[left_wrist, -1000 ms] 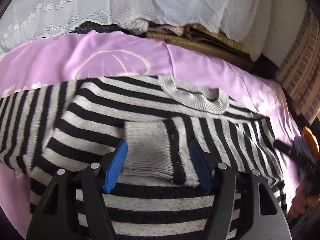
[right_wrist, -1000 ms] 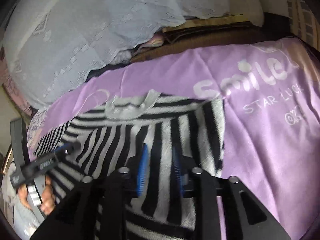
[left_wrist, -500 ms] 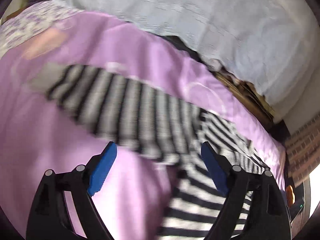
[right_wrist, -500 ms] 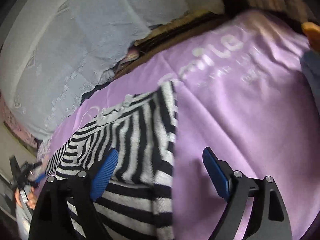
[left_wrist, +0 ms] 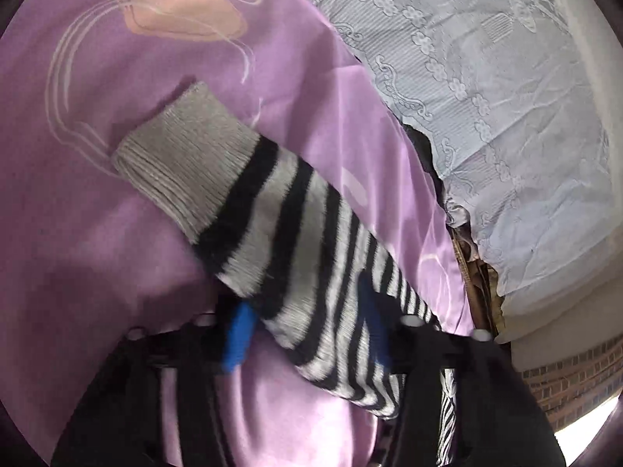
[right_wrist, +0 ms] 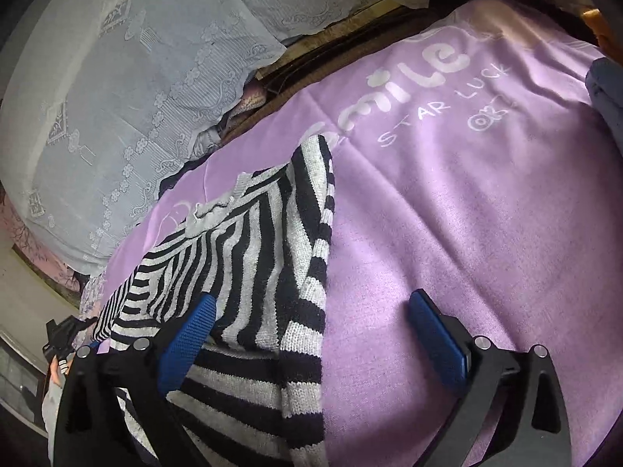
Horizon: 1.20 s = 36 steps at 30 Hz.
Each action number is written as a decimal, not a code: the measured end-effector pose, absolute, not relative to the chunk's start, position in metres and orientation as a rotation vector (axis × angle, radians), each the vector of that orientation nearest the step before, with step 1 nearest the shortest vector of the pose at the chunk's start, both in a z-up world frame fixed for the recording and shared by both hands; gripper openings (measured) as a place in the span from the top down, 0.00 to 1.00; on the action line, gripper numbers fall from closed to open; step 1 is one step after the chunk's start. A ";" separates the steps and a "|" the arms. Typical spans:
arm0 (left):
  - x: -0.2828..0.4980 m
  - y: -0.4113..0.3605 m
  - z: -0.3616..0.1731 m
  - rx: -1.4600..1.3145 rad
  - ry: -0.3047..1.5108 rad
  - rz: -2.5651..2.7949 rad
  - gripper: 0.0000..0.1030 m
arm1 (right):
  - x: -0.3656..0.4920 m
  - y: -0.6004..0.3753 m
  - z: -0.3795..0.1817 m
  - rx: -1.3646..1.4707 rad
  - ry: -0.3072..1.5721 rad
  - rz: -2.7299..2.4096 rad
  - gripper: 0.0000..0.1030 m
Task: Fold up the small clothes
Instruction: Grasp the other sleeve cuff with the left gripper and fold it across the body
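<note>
A wide purple printed blanket (right_wrist: 447, 202) covers the bed, with pale lace-patterned bedding (right_wrist: 128, 78) heaped behind and a brick wall (left_wrist: 564, 385) beyond. A black-and-grey striped knit sweater (right_wrist: 253, 272) lies on it. The left gripper (left_wrist: 303, 330) pinches its sleeve (left_wrist: 280, 233); the right gripper (right_wrist: 311, 338) is spread wide over the sweater's edge.

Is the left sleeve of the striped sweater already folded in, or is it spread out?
Spread out: the sleeve lies straight on the purple blanket, its grey cuff away from the body. The left gripper straddles it.
</note>
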State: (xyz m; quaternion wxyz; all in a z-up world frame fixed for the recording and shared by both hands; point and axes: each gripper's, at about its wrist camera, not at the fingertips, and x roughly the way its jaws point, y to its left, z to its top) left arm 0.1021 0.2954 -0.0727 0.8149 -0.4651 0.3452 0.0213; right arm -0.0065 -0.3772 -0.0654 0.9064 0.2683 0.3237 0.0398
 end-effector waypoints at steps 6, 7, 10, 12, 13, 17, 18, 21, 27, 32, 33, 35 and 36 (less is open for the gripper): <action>0.099 0.297 -0.071 -0.985 0.726 0.011 0.90 | -0.005 -0.375 -0.066 0.536 0.686 0.079 0.03; 0.099 0.288 -0.062 -0.921 0.730 0.017 0.90 | -0.005 -0.375 -0.066 0.537 0.685 0.079 0.03; 0.098 0.261 -0.037 -0.766 0.727 0.001 0.90 | -0.005 -0.375 -0.066 0.535 0.685 0.077 0.03; 0.097 0.240 -0.019 -0.668 0.718 0.001 0.91 | -0.005 -0.376 -0.066 0.536 0.685 0.078 0.03; 0.097 0.229 -0.010 -0.621 0.713 0.000 0.91 | -0.005 -0.376 -0.066 0.536 0.686 0.078 0.03; 0.101 0.190 0.017 -0.467 0.694 -0.002 0.91 | -0.004 -0.376 -0.066 0.533 0.689 0.077 0.03; 0.100 0.185 0.021 -0.446 0.691 -0.005 0.91 | -0.004 -0.376 -0.066 0.532 0.689 0.076 0.03; 0.102 0.160 0.037 -0.387 0.684 -0.035 0.91 | -0.003 -0.376 -0.065 0.528 0.693 0.074 0.03; 0.102 0.112 0.058 -0.314 0.666 -0.096 0.91 | -0.002 -0.376 -0.064 0.519 0.700 0.070 0.03; 0.102 0.064 0.069 -0.242 0.659 -0.145 0.91 | -0.001 -0.375 -0.064 0.513 0.705 0.066 0.03; 0.102 0.057 0.069 -0.236 0.660 -0.156 0.90 | -0.001 -0.375 -0.064 0.511 0.707 0.065 0.03; 0.102 0.037 0.071 -0.217 0.661 -0.189 0.91 | -0.001 -0.375 -0.064 0.508 0.709 0.063 0.03; 0.101 0.027 0.071 -0.207 0.662 -0.205 0.90 | -0.001 -0.374 -0.064 0.507 0.710 0.062 0.03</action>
